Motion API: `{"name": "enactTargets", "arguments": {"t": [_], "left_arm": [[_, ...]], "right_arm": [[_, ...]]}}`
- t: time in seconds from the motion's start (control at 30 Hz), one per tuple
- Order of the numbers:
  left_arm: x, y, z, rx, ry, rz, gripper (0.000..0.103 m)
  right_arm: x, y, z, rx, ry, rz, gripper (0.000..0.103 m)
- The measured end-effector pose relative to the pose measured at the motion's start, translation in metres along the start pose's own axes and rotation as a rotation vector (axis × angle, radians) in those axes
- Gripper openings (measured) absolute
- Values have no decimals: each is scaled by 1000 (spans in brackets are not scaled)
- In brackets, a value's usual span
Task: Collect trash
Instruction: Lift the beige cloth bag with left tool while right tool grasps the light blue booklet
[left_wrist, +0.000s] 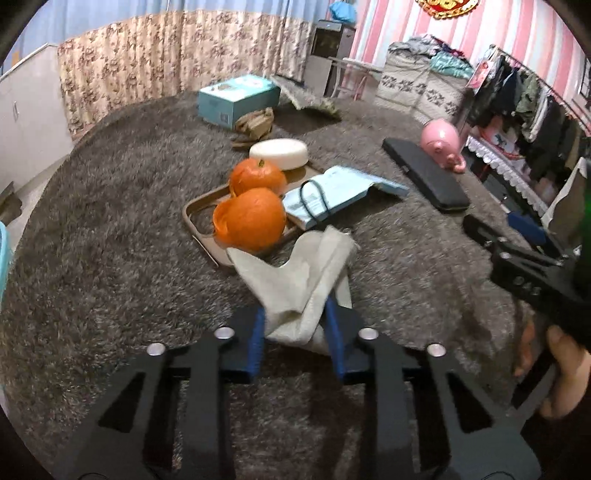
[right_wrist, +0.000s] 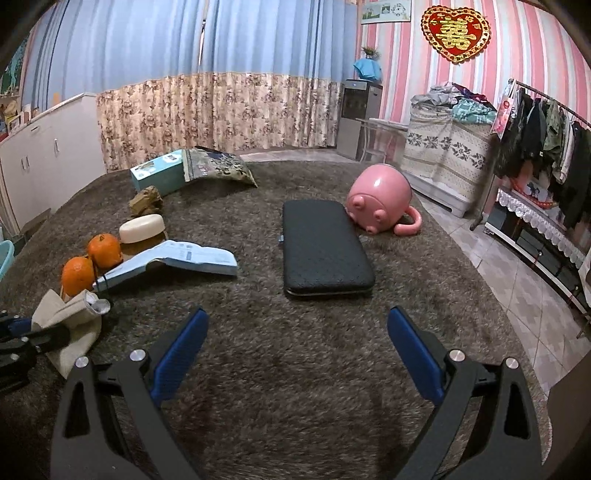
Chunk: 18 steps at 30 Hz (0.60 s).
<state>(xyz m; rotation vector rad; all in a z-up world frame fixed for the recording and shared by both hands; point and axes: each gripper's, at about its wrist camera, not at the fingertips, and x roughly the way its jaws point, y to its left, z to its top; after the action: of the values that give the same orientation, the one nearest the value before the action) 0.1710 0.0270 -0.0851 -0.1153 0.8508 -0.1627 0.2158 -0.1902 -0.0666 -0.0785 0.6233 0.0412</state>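
Left tool (left_wrist: 297, 328) clamped on one crumpled napkin (left_wrist: 299, 280), right tool (right_wrist: 295, 354) apart (two oranges (left_wrist: 251, 218) beyond)

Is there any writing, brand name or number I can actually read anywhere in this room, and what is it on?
"囍": gold double-happiness character on the red heart wall decoration.
Teal box: print too small to read.
Light blue paper bag: printing blurred, unreadable.
Patterned packet leaning on the box: lettering unreadable.
Wall poster: too small to read.
Nothing else legible.
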Motion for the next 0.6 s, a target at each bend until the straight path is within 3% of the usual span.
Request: {"name": "enactTargets", "arguments": {"t": [0.27, 0.6], "left_arm": [[-40, 15, 10, 17, -79, 38, 22], [-71, 74, 30, -70, -149, 139, 23]], "right_arm": [[3, 27, 8, -62, -8, 28, 96], [24, 76, 18, -215, 17, 51, 96]]}}
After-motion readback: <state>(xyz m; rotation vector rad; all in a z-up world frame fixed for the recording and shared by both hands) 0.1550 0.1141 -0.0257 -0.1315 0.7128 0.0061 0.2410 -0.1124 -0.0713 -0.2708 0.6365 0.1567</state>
